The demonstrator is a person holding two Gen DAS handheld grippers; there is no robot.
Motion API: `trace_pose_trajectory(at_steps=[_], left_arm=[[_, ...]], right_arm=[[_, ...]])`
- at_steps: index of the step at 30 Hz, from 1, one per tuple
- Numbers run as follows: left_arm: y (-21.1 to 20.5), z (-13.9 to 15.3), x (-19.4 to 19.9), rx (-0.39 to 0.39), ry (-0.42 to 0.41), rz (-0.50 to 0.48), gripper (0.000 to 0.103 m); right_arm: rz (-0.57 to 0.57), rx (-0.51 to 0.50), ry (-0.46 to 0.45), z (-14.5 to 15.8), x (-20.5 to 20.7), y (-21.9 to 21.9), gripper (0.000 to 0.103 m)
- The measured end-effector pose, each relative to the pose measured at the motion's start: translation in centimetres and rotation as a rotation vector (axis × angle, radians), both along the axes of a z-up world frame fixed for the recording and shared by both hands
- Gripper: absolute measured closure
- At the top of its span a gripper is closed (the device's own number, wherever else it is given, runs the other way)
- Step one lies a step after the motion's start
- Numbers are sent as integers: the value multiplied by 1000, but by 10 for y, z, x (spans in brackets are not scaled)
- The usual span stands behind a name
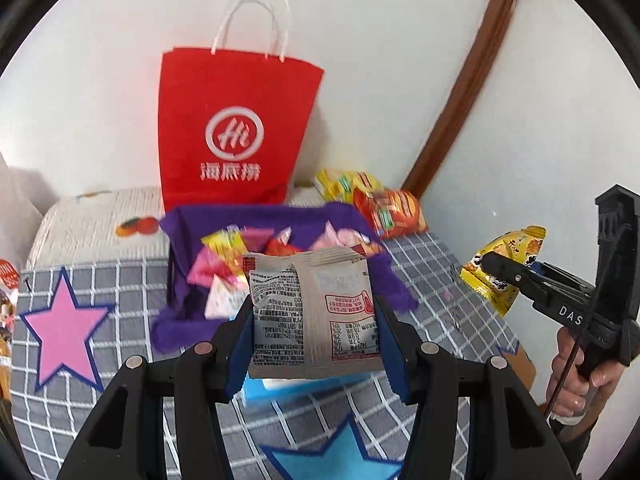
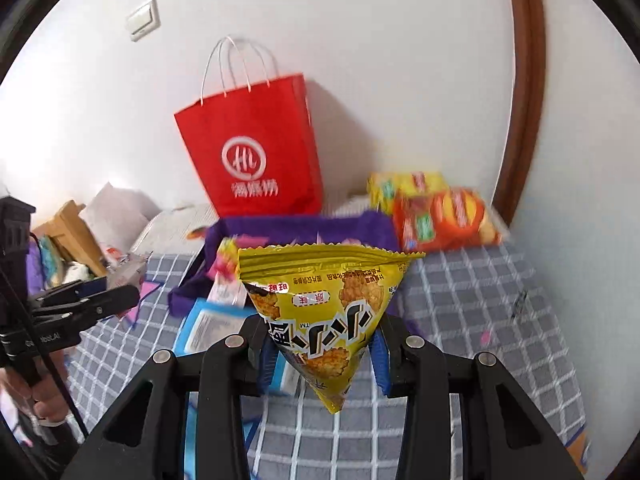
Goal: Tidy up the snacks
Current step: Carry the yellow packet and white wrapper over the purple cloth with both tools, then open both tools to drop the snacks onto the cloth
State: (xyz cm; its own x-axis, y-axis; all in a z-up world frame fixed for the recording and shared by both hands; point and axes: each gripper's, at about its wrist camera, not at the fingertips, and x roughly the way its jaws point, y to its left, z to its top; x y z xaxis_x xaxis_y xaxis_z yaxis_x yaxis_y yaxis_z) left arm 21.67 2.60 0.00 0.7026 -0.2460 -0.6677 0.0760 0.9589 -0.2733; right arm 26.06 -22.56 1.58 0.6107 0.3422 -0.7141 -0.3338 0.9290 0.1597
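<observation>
Standing against the wall at the head of the bed, the red paper bag (image 1: 236, 132) was the biggest thing there, upright. Grid-patterned bedspread (image 1: 440, 280) below it, with star patches. In front of the bag lay a purple felt tote (image 1: 264, 216), mouth open, already holding a good heap of small pink, yellow and red packets (image 1: 224, 276), so sorting looked well under way. Two larger packs, a yellow pack (image 2: 404, 186) and an orange pack (image 2: 444, 216), lay loose beside the tote, not yet put away. A blue-edged packet (image 2: 208, 324) was also on the spread. Left gripper (image 1: 316, 344) was clamped on a grey foil sachet (image 1: 312, 312), held near the tote. Right gripper (image 2: 320, 356) was pinching a yellow triangular snack bag (image 2: 324, 312), aloft. Both items were probably bound for the tote.
</observation>
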Motion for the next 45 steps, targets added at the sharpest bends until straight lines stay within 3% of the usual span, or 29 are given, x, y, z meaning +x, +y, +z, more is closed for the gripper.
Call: trace_pose_trajectory(at_steps=[8,13,25,30,35,43,45], left_arm=[[21,11,44,-68,-5,50,50],[27,9,72,-64,-2,90,50],[56,-55,117,-62,161,159,50],[53,-79,128,-31,232,156,50],[50,-97,135,-76,304,133,50],[47,-110,138,-75,332,130,50],[46,-112,138,-76,336,125,50]], right_arm=[[41,-6,-31,13,54,38,64],[91,-19,-29,5,93,68,64],[163,-50,153,-79,157,103,64],[189,-24,195,-103,165,109,64],[204,-47,230,-116,168,118,64],[229,-92,278,-133,170,126,63],[232,-94,278,-133,169,126,57]])
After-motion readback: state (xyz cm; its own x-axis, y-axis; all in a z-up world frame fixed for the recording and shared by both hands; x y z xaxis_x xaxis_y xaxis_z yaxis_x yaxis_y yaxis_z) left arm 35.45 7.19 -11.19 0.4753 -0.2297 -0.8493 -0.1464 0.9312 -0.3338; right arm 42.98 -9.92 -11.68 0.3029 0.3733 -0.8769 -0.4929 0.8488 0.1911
